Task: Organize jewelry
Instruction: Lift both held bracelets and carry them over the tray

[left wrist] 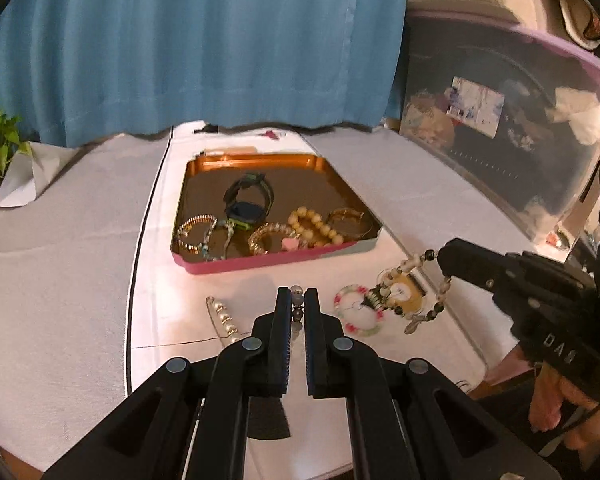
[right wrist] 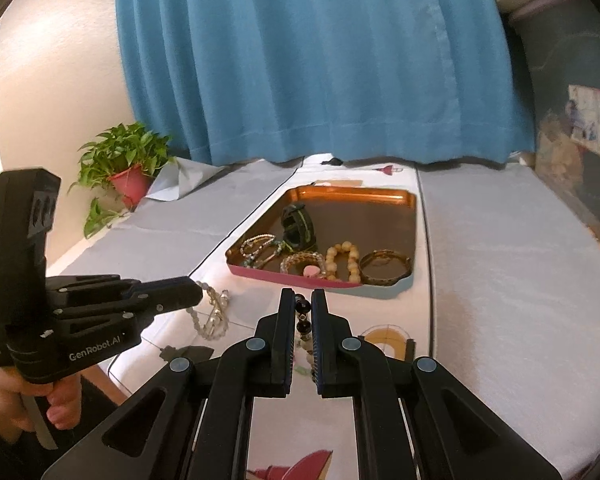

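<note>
Now left claw (left wrist: 297,300) clamps pale bead strand (left wrist: 297,304), right claw (right wrist: 303,306) dark-beaded bracelet (right wrist: 302,307).

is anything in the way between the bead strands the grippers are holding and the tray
Nothing visible. Bare tablecloth lies between the beaded bracelet in the right gripper and the tray; the same holds for the left gripper. The tray's near half is crowded, its far half free.

The tray (left wrist: 204,266) sits mid-table (left wrist: 60,280) — watch (left wrist: 248,200) behind the bracelets (left wrist: 272,238), curtain (left wrist: 180,40) beyond.
</note>
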Tool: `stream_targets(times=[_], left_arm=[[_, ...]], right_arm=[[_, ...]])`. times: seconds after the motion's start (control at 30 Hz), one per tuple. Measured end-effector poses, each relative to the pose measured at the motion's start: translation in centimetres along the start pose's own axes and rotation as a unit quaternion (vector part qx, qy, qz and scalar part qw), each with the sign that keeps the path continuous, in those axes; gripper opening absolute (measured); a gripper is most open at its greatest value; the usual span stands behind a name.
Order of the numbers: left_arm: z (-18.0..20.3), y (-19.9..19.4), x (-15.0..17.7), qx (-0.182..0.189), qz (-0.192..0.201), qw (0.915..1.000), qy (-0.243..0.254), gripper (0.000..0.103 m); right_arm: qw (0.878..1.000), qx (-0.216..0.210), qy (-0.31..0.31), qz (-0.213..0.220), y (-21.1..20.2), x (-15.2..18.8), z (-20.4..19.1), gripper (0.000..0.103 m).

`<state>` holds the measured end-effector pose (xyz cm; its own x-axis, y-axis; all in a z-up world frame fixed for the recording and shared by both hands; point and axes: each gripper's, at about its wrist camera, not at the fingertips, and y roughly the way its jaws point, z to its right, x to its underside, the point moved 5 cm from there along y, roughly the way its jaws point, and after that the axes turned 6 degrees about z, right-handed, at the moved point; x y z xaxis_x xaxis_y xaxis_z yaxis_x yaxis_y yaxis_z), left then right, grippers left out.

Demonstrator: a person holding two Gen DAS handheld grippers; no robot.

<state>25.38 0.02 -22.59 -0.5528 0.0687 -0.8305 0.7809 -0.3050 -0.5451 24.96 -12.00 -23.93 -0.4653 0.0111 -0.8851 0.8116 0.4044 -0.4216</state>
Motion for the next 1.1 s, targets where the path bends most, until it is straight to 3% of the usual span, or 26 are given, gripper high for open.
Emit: stream_targets(times=[0.3,0.47,0.57,0.77,1.1], left_arm=[[1.5,-4.0,-2.5,0.006,0.035,0.9994,0.005,0.004],[1.2,-5.4,-3.5,0.014,0.047,0.9987,-0.017,0.004],[1.2,-6.2,-4.4,0.023,0.056,0.9978,-0.028,0.004],[1.1,-6.8,-5.5,0.024,0.068,0.997,-0.028,0.004],[0.2,-6.5,-7.5,0.035,0.082,0.9956,-0.027,0.004]], right_arm=[[1.0,0.023,-0.007,0.017,-3.0,-2.0,-2.2,0.008],[0.999,0.009,0.0,0.032,-4.7,-3.5,-3.6,0.008],[0.997,0.041,-0.024,0.055,-5.7,-4.6,-4.2,0.008],[0.998,0.018,-0.008,0.06,-5.7,-6.2,-4.7,0.008],[0.997,0.009,-0.032,0.065,-4.5,-8.5,-6.0,0.008]])
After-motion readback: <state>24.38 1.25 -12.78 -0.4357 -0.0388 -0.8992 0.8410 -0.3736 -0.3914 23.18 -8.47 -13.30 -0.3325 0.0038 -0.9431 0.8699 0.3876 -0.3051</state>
